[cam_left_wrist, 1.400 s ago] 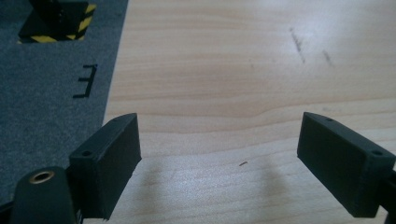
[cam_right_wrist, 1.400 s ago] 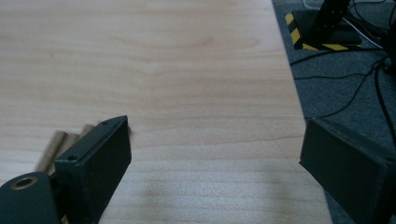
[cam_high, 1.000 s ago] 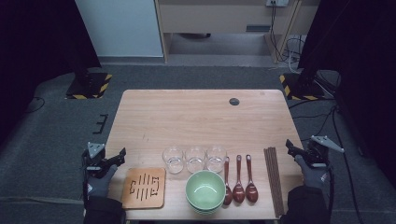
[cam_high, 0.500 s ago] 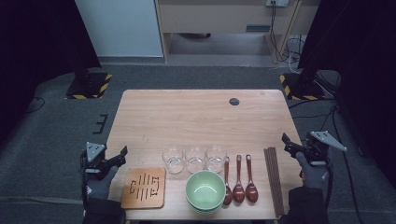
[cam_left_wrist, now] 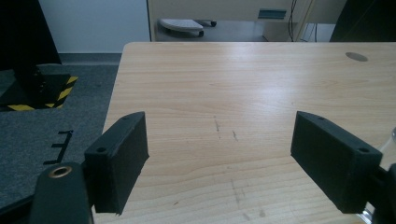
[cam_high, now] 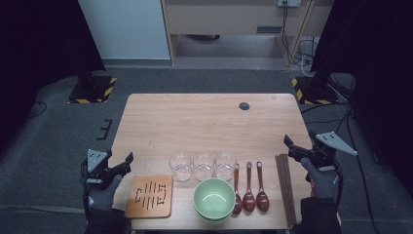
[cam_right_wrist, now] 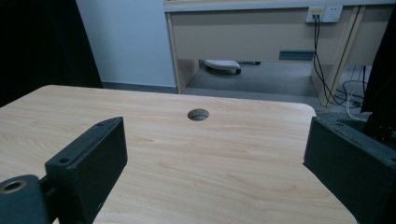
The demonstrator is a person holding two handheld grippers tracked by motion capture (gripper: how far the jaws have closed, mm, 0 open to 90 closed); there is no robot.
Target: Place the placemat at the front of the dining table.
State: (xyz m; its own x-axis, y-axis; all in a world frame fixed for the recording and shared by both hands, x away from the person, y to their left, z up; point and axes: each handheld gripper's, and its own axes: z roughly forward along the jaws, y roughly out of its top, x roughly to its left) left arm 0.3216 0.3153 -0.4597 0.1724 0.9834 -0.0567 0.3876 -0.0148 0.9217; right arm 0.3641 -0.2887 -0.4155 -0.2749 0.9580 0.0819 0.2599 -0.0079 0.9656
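My left gripper [cam_high: 118,163] hovers off the table's front left corner, and its jaws stand wide open with nothing between them. In the left gripper view, the left gripper [cam_left_wrist: 219,140] looks across bare tabletop. At the table's right edge my right gripper [cam_high: 298,144] is just as open and holds nothing. The right gripper [cam_right_wrist: 215,135] faces the round cable hole [cam_right_wrist: 198,114]. Along the front stand three clear glasses [cam_high: 203,165], a green bowl [cam_high: 214,199], three brown spoons [cam_high: 249,187], dark chopsticks [cam_high: 285,187] and a wooden trivet [cam_high: 150,196].
The wooden table [cam_high: 209,126] has a cable hole [cam_high: 244,106] at its far right. Dark stands with striped bases [cam_high: 92,87] sit on the floor at both far corners. A desk with cables [cam_high: 292,29] lies beyond.
My right gripper has risen and shifted a little inward over the table's right edge. My left gripper has lifted slightly. Both stay open, and the tableware has not moved.
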